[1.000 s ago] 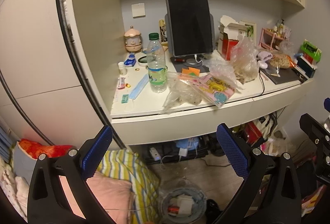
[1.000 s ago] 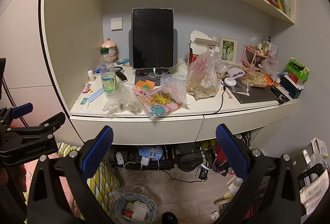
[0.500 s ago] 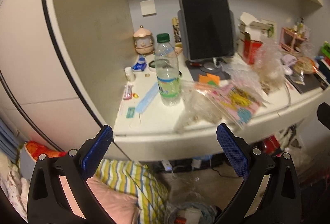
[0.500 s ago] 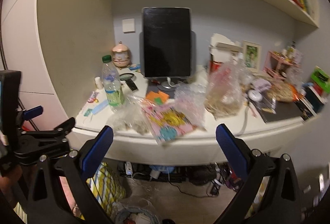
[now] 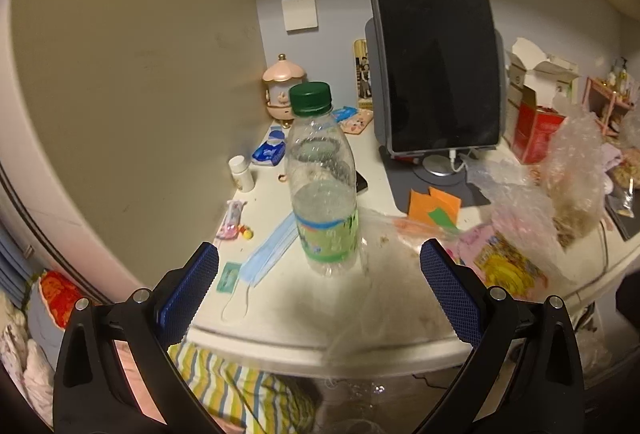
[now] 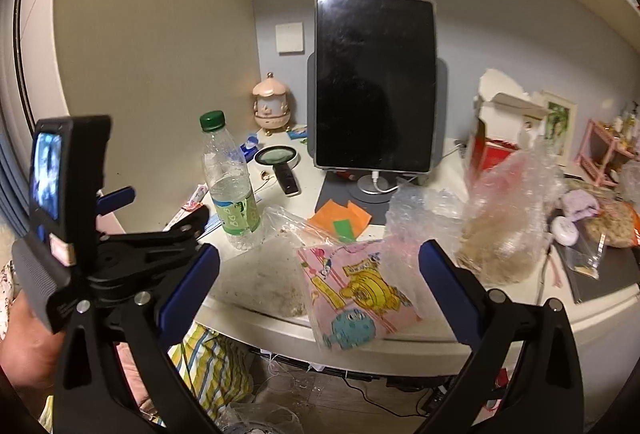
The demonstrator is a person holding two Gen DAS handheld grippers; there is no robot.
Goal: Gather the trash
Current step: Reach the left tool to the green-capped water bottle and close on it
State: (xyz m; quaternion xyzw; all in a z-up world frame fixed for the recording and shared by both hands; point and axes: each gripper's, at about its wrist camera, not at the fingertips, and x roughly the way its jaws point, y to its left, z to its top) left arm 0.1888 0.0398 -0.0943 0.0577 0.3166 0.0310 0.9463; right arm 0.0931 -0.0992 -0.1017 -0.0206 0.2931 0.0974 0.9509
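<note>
A clear plastic bottle (image 5: 323, 190) with a green cap and green label stands on the white desk (image 5: 280, 310). My left gripper (image 5: 320, 290) is open and empty, just short of the bottle, which lines up between its fingers. The bottle also shows in the right wrist view (image 6: 230, 182). My right gripper (image 6: 320, 282) is open and empty before a clear plastic bag (image 6: 264, 274) and a pink cartoon-printed bag (image 6: 356, 294) at the desk's front edge. A blue face mask (image 5: 268, 254) lies left of the bottle.
A dark tablet on a stand (image 6: 374, 82) stands behind the trash. Bubble wrap (image 6: 424, 218), a bag of crumbs (image 6: 508, 226), orange paper (image 6: 340, 220), a magnifier (image 6: 276, 156) and a torn box (image 6: 504, 130) crowd the desk. A cabinet wall (image 5: 140, 74) bounds the left.
Both grippers have moved forward toward the desk. The bottle now looms large between the left fingers, and the bags fill the space before the right gripper.
</note>
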